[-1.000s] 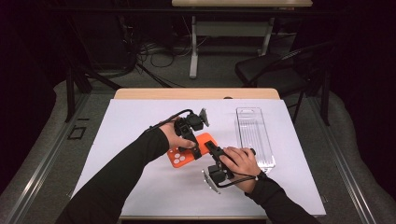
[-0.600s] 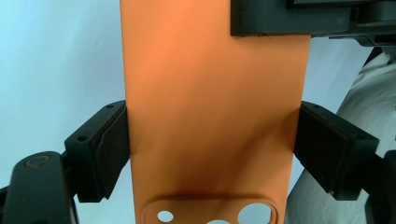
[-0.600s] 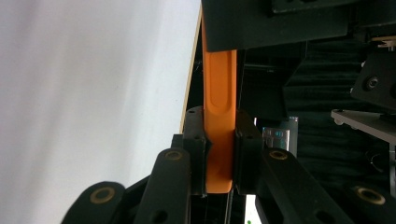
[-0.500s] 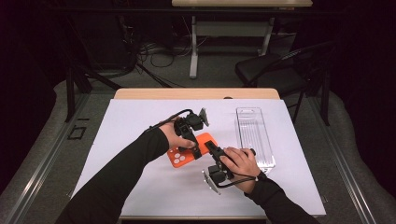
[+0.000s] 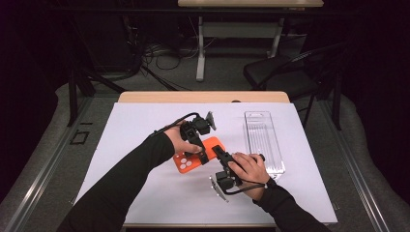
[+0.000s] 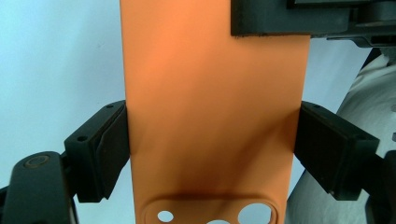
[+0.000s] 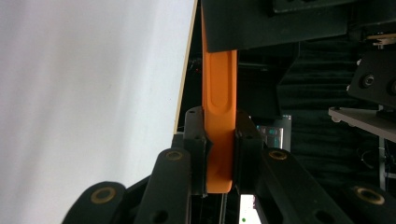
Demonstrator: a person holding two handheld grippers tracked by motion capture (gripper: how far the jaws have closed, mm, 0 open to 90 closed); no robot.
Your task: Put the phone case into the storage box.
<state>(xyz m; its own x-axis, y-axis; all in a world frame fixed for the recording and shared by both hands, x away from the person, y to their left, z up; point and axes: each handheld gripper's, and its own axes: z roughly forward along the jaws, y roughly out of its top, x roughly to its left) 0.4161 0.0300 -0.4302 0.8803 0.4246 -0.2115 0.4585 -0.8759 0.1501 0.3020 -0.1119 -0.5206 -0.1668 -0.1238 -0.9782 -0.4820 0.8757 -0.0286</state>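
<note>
Both grippers are holding the orange phone case [image 5: 196, 154] just above the table [image 5: 145, 125], the left gripper's [image 5: 199, 153] jaws clamping its long sides, the right gripper's [image 5: 218, 155] jaws pinching its end edge, likely next flexing or repositioning it carefully.

Our count at the table
We see one orange phone case [image 5: 193, 155], one clear plastic tray [image 5: 262, 140], two grippers.
</note>
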